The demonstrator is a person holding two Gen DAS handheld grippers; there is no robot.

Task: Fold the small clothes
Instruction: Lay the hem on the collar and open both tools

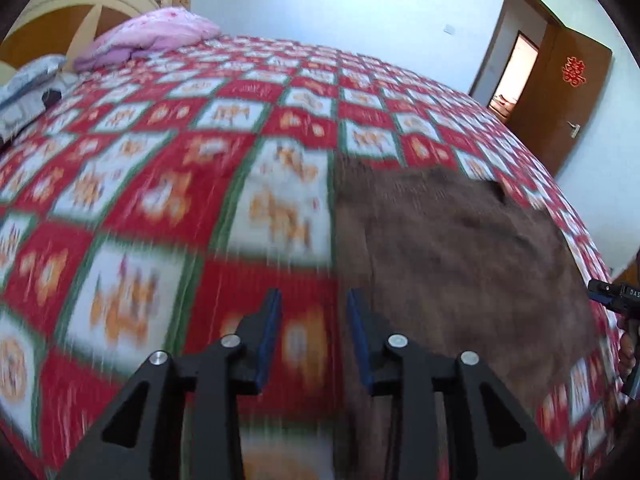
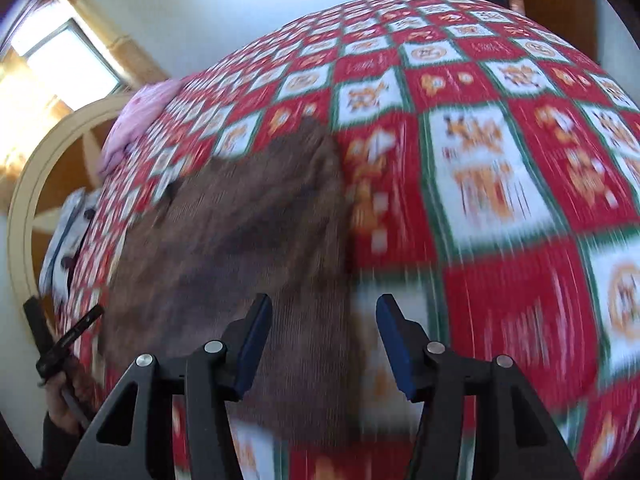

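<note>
A brown cloth (image 1: 452,256) lies spread flat on the bed (image 1: 224,92), over a red, white and green checked cover. A pink quilt (image 1: 148,36) is bunched at the far left by the headboard (image 1: 60,12), with a grey-white pillow (image 1: 24,88) nearer along the left edge. Nothing lies between the grippers and the cloth.

The left gripper (image 1: 314,312) hangs above the cloth's left edge, its blue pads spread and holding nothing. The right gripper (image 2: 324,320) hangs above the cloth's right edge (image 2: 344,200), jaws spread wider, also empty.

Only the left view shows the open brown door (image 1: 560,92) at far right, bearing a red paper-cut double-happiness character (image 1: 575,70), and a wall switch (image 1: 450,29). At its right rim the other gripper's body shows white letters "DAS", cut off by the frame. Only the right view shows the sunlit window (image 2: 64,60) and yellow curtain (image 2: 108,36) at far left. Both views are blurred, so the cover's small motifs cannot be read.
</note>
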